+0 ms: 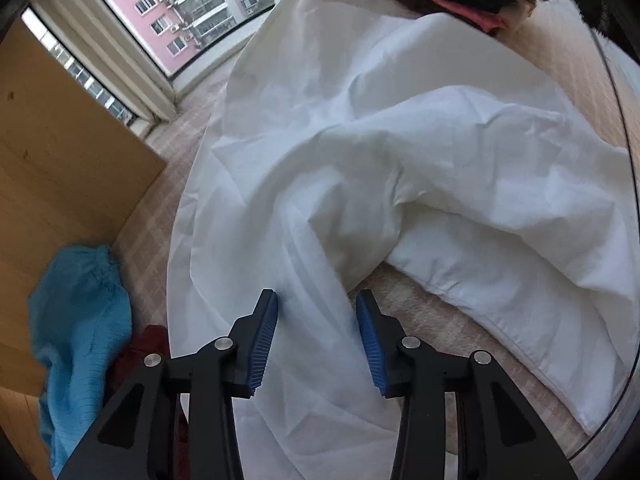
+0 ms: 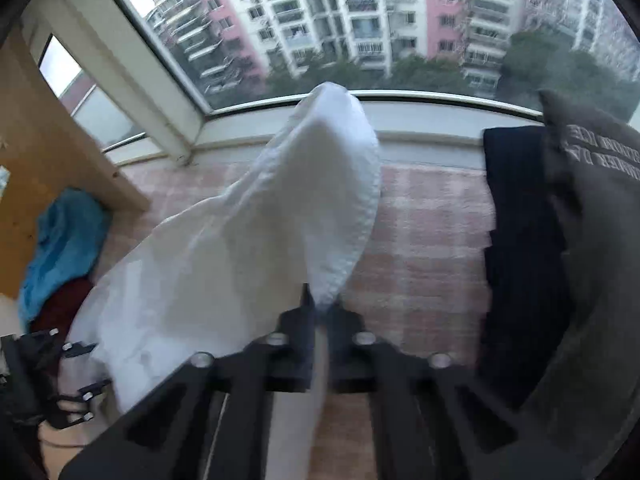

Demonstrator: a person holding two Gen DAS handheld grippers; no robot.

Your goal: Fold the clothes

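Observation:
A white garment (image 1: 360,152) lies crumpled across a pink checked mat (image 1: 432,312). In the left wrist view my left gripper (image 1: 317,298) points down over one strip of it. Its blue pads (image 1: 266,336) stand apart on either side of the cloth without pressing it. In the right wrist view my right gripper (image 2: 320,306) is shut on an edge of the white garment (image 2: 240,248). A hemmed flap of the cloth stands up from the jaws and hides the fingertips, and the rest trails down to the left.
A blue garment (image 1: 80,320) and a dark red one (image 1: 140,352) lie at the left against a wooden panel (image 1: 60,160). A dark navy garment (image 2: 516,240) and a grey printed one (image 2: 592,240) are piled at the right. A window (image 2: 360,32) runs along the far side.

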